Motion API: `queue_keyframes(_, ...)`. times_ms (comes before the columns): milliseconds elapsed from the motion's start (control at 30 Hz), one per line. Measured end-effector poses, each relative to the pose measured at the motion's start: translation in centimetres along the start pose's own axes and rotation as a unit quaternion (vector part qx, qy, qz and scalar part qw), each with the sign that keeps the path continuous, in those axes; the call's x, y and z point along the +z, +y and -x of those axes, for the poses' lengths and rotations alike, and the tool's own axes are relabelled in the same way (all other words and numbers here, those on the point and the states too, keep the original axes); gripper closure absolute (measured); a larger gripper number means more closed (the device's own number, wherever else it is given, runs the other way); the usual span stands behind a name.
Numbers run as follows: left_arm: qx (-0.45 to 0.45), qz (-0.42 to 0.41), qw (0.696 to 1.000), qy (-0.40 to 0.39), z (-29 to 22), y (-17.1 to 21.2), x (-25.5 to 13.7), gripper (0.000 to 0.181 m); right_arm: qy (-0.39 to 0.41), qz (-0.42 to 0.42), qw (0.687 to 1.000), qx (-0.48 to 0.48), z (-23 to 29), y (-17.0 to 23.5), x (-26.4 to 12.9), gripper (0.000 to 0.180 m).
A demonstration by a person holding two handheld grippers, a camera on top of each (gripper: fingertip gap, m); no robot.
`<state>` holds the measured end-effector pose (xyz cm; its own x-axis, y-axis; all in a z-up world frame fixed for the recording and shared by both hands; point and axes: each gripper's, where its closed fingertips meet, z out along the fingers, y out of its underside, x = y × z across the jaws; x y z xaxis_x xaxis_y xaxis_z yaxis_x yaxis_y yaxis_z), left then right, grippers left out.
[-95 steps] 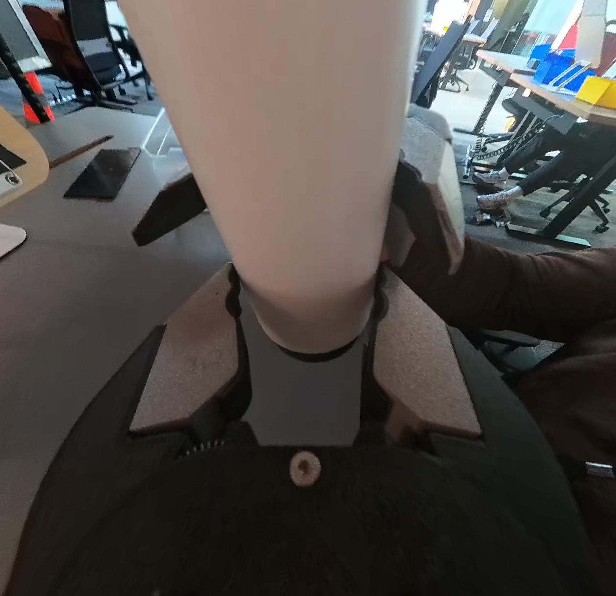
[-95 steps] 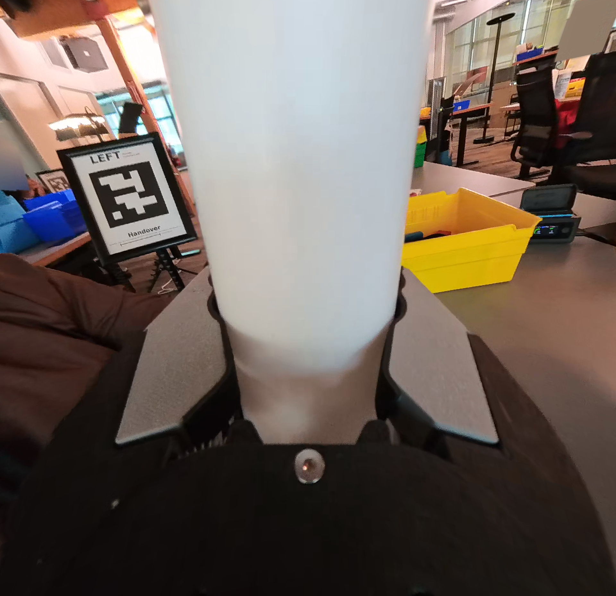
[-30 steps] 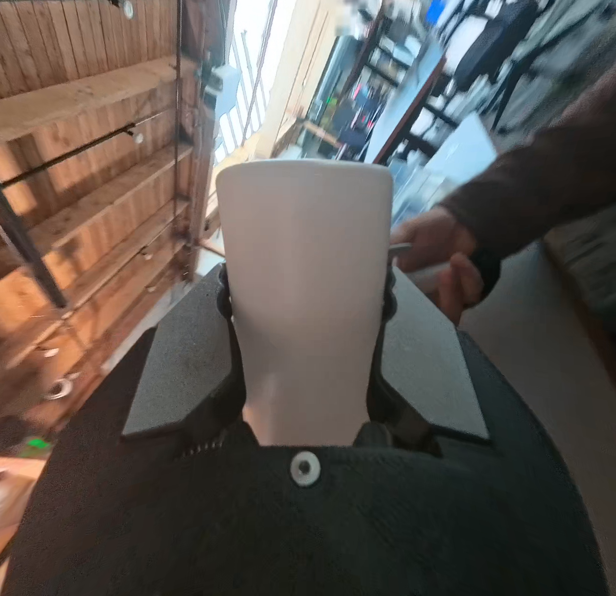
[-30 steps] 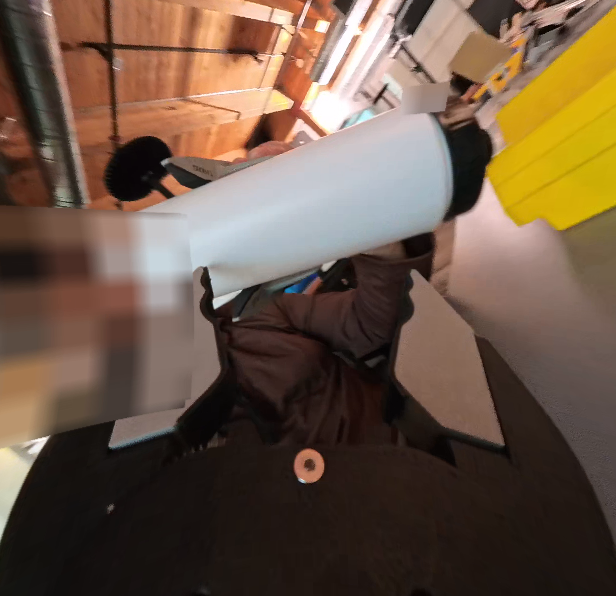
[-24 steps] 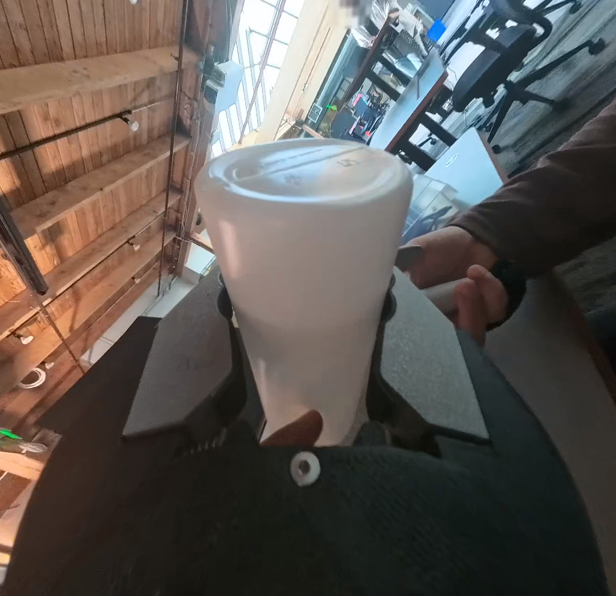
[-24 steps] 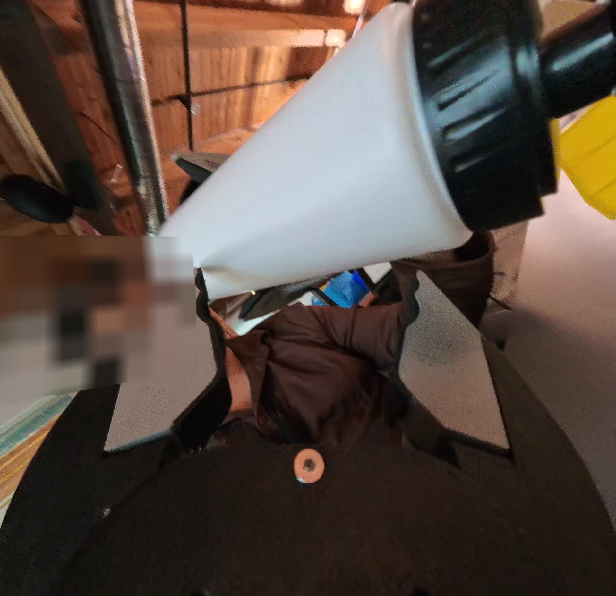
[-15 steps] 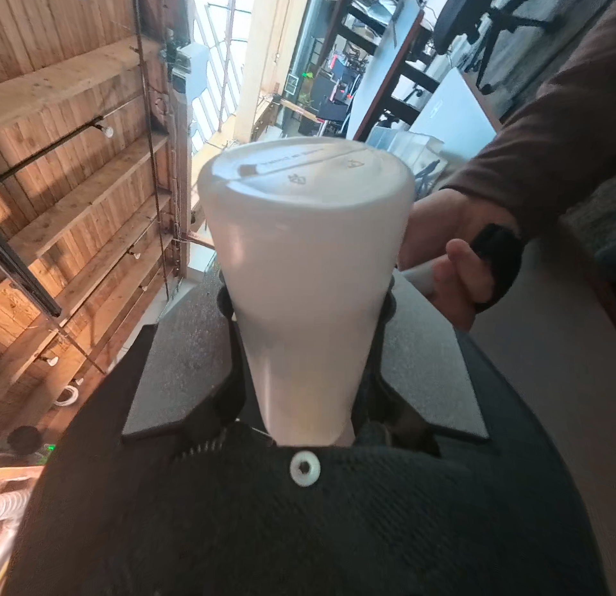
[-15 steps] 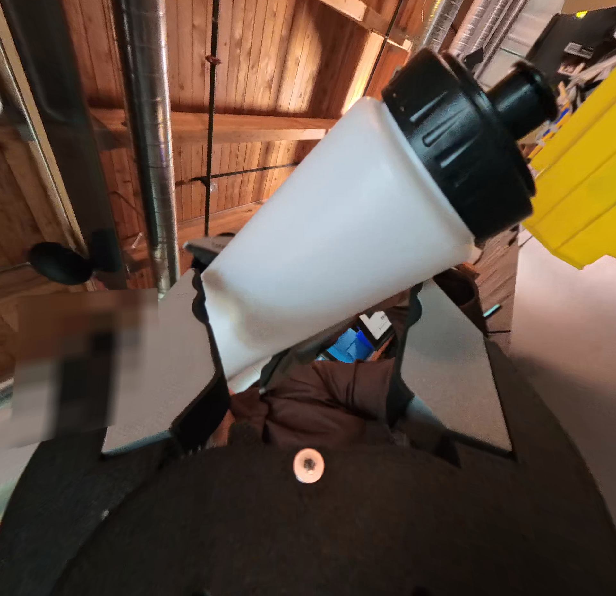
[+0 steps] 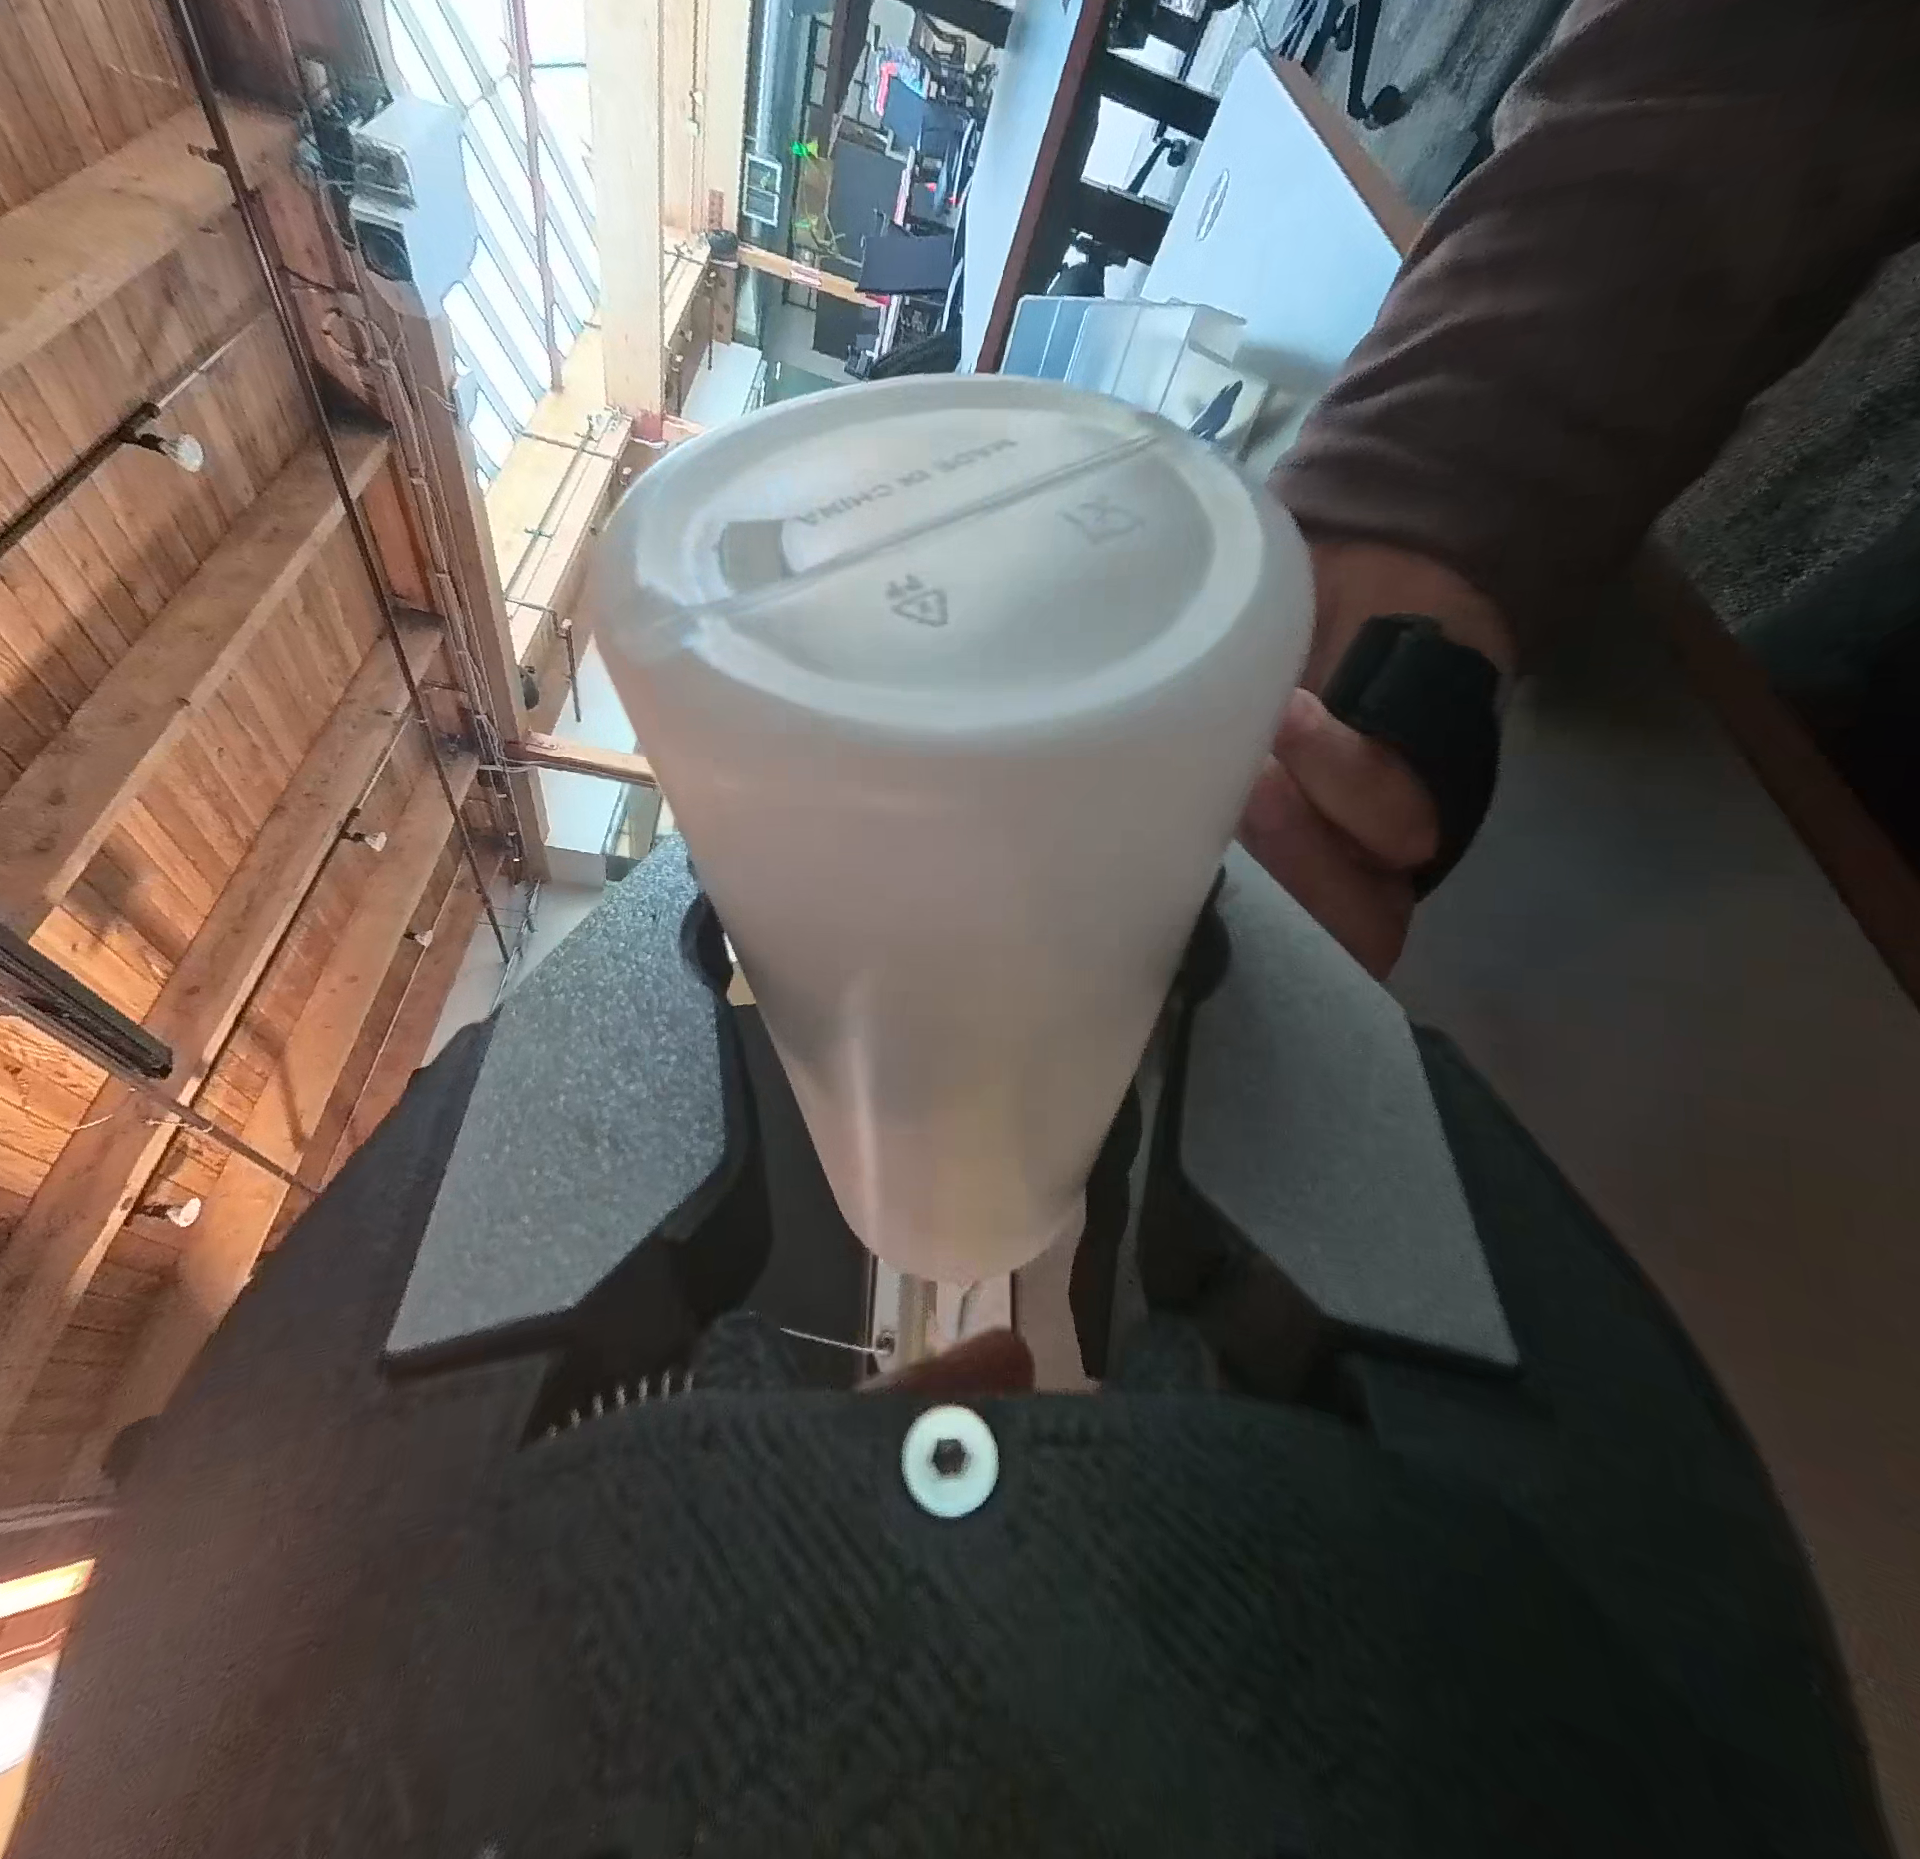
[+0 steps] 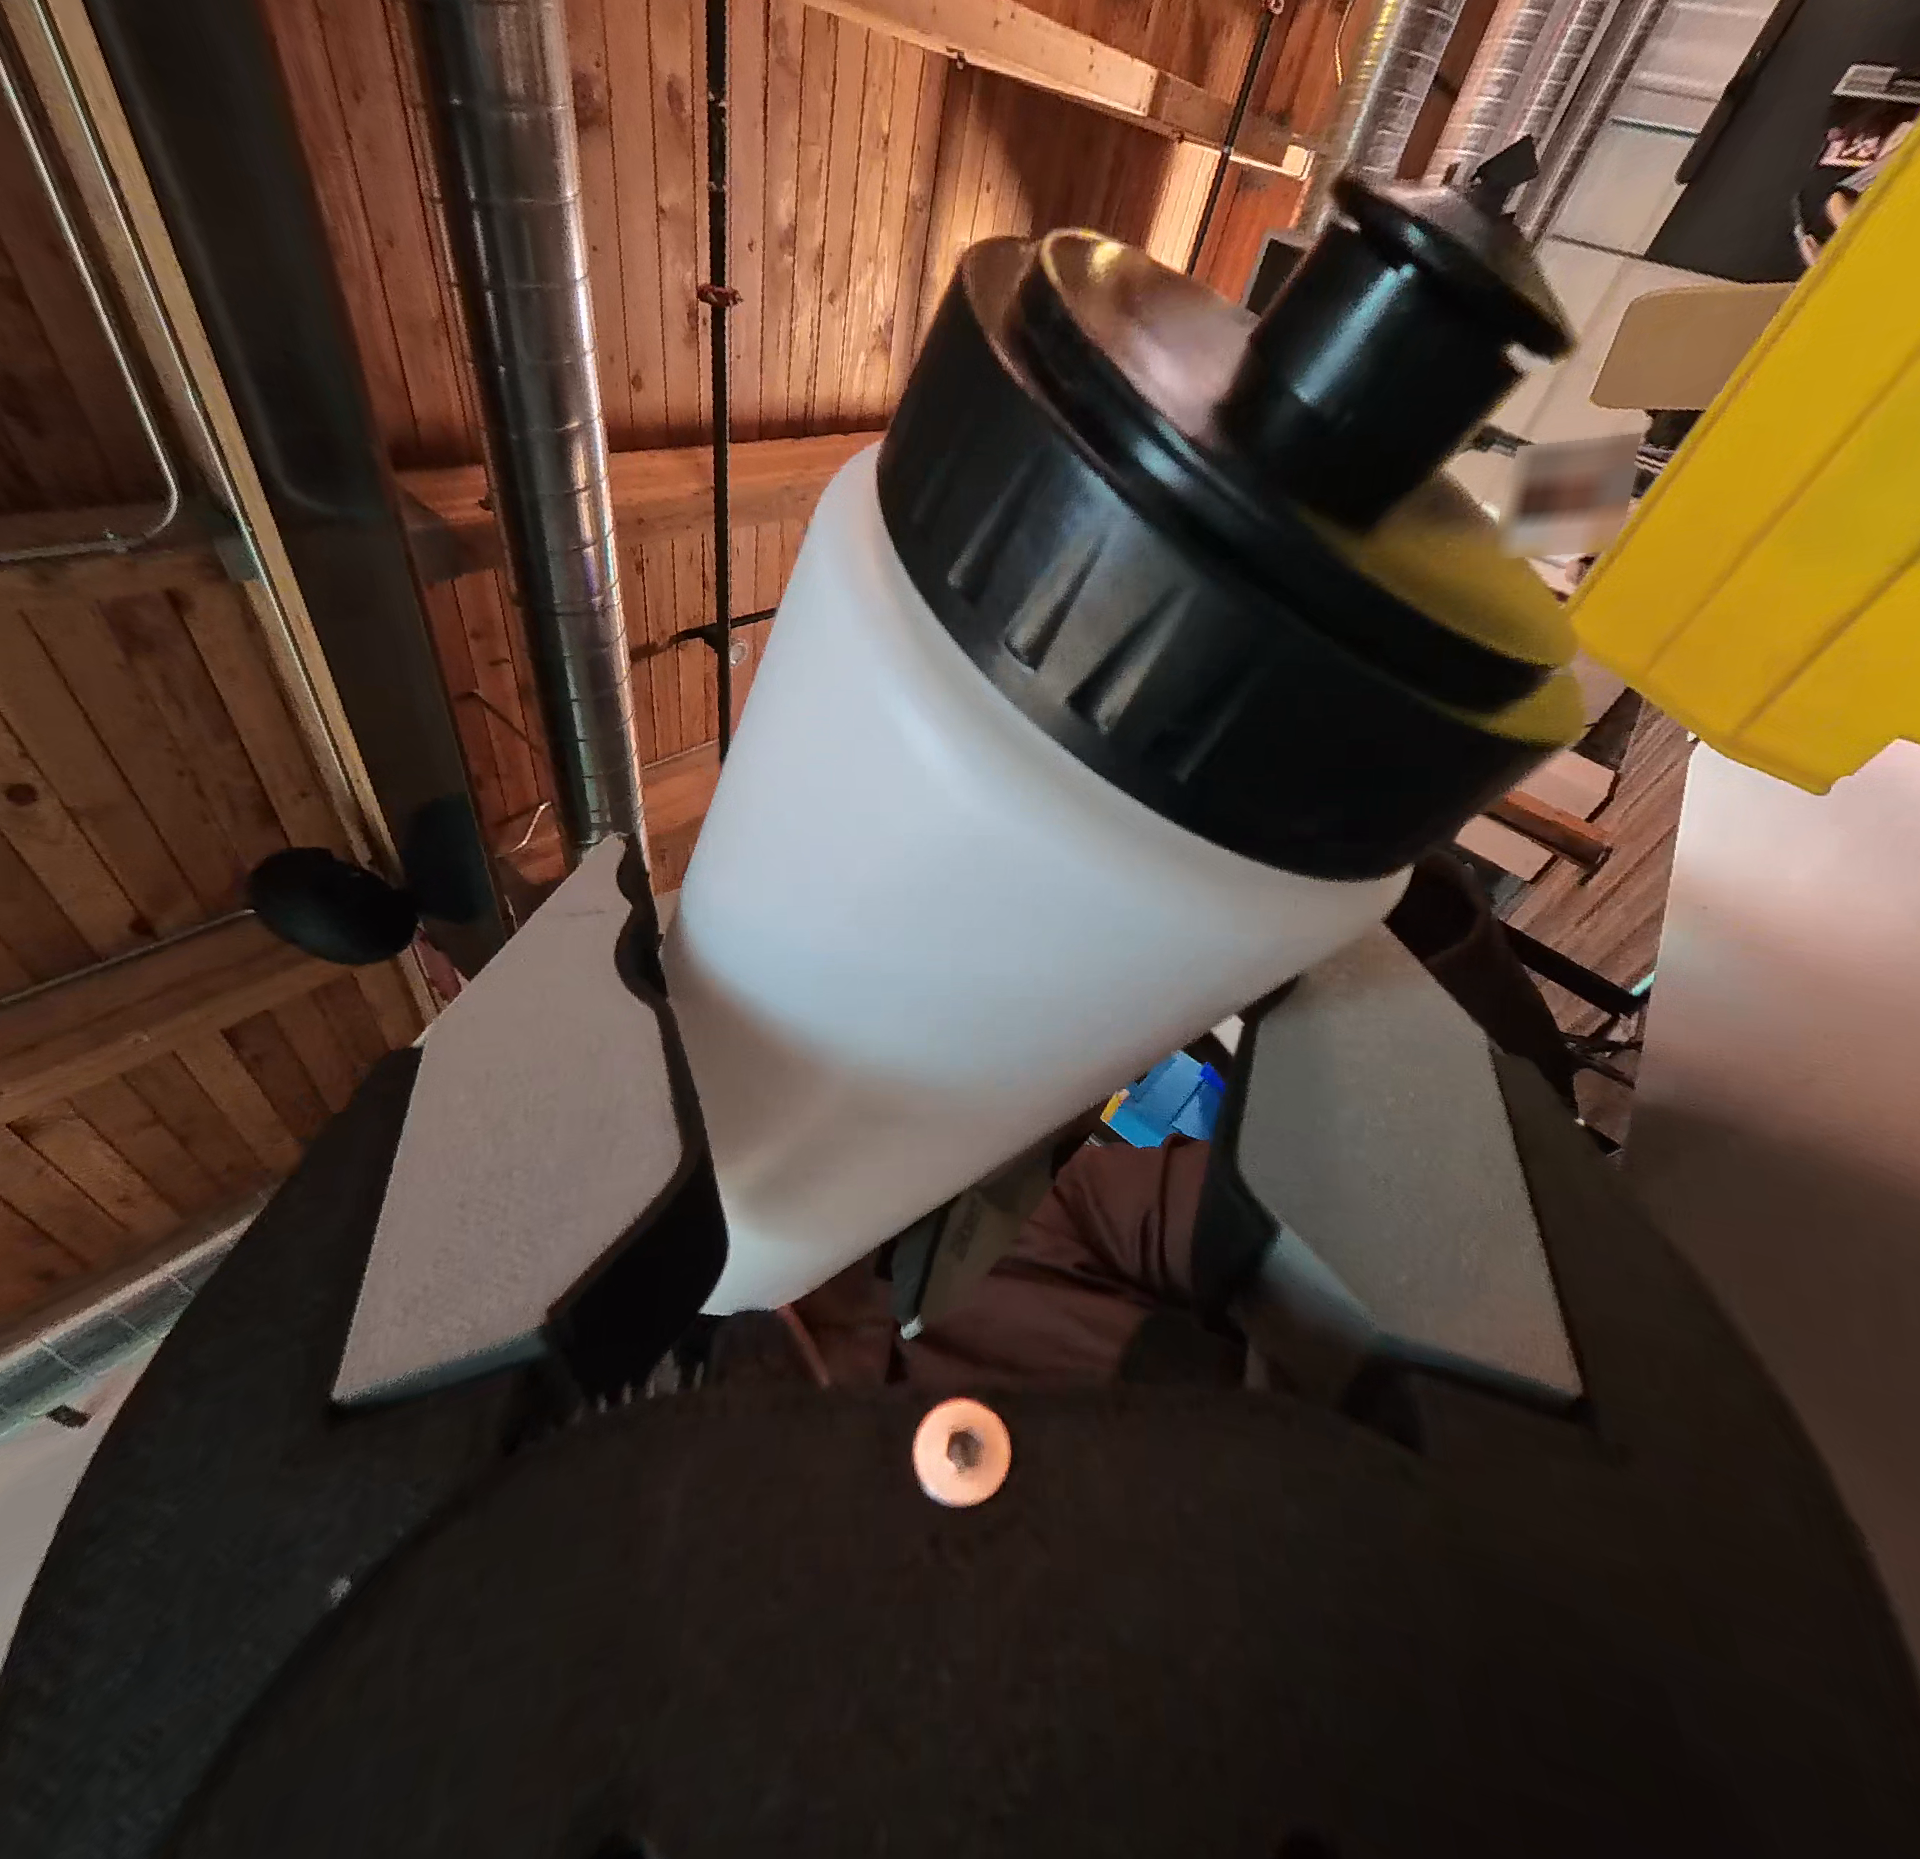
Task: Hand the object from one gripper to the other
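Bottle (image 10: pixel 935 874) has swung since half a second ago: in the right wrist view it was lying well over to one side with the black cap (image 10: pixel 1195 614) far out, and now it stands steeper, with its white body filling the gap of your right claw (image 10: pixel 966 936). In the left wrist view the base (image 9: pixel 935 552) has tipped further toward the lens, and your hand (image 9: pixel 1340 801) on the other tool has come closer behind it.

State now:
- Left claw (image 9: pixel 956 926): clamped on the bottle's body, base end pointing forward past the fingertips. This claw carries it; the bottle is up in the air and resting on nothing.
- Right claw: jaws apart. The body leans on one finger and sits very close to the other (I can't tell if it touches there). Not gripped, as I read it.

What matters for the next move is that the long axis runs obliquely across the right claw, low at one finger and rising cap-first toward the yellow bin (image 10: pixel 1766 510). It's not square to the jaws. Closing on it like this would likely pinch on a slant and twist it against the left grip. My call is to square the axis up first, then close the right claw, then let go with the left.
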<state>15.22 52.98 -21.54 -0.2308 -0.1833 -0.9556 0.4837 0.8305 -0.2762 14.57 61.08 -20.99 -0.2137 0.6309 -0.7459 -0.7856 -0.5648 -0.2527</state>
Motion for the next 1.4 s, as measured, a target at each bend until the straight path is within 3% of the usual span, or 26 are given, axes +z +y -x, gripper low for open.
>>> queue_keyframes(200, 0.010, 0.056, 0.997, -0.045, 0.8, 2.2, -0.2, 0.096, -0.014, -0.051, 0.998, -0.030, 1.0, -2.1, -1.2, 0.079)
queue_keyframes(400, 0.004, 0.103, 0.993, -0.054, 0.6, 4.9, 0.6, 0.098, 0.033, -0.110, 0.990, -0.084, 1.1, -4.2, -2.9, 0.082)
queue_keyframes(500, 0.006, 0.144, 0.987, -0.069, 0.7, 7.2, 0.8, 0.106, 0.026, -0.153, 0.984, -0.092, 1.4, -5.4, -4.3, 0.086)
queue_keyframes(633, -0.021, 0.150, 0.986, -0.064, 0.4, 8.4, 0.6, 0.122, 0.038, -0.183, 0.974, -0.128, 2.1, -6.4, -5.4, 0.087)
queue_keyframes(767, -0.104, 0.163, 0.980, -0.040, 0.4, 9.9, -0.1, 0.118, 0.046, -0.187, 0.964, -0.183, 3.7, -6.7, -5.5, 0.086)
queue_keyframes(867, -0.271, 0.117, 0.955, 0.023, 0.0, 9.6, -1.5, 0.101, 0.099, -0.176, 0.942, -0.268, 4.5, -6.6, -5.1, 0.086)
queue_keyframes(967, -0.427, 0.066, 0.896, 0.097, -0.7, 8.8, -3.3, 0.085, 0.139, -0.167, 0.910, -0.353, 6.1, -6.5, -4.9, 0.086)
queue_keyframes(1033, -0.475, 0.032, 0.869, 0.135, -0.8, 7.8, -4.4, 0.090, 0.173, -0.156, 0.886, -0.400, 6.7, -6.6, -5.0, 0.087)
queue_keyframes(1133, -0.528, -0.031, 0.841, 0.114, 1.4, 6.4, -4.5, 0.085, 0.205, -0.139, 0.858, -0.450, 7.5, -6.5, -4.9, 0.087)
queue_keyframes(1233, -0.575, -0.060, 0.802, 0.148, 1.4, 4.2, -3.3, 0.087, 0.266, -0.084, 0.808, -0.519, 6.7, -5.6, -3.9, 0.086)
queue_keyframes(1300, -0.572, -0.035, 0.807, 0.146, 0.5, 4.1, -1.6, 0.087, 0.286, -0.040, 0.779, -0.557, 6.1, -4.4, -2.5, 0.086)
queue_keyframes(1367, -0.539, 0.004, 0.831, 0.134, -0.8, 4.5, 0.2, 0.088, 0.277, -0.005, 0.768, -0.577, 5.9, -2.9, -0.9, 0.086)
queue_keyframes(1400, -0.516, 0.028, 0.847, 0.125, -1.5, 4.8, 1.1, 0.079, 0.270, 0.000, 0.767, -0.582, 6.0, -2.4, -0.4, 0.090)
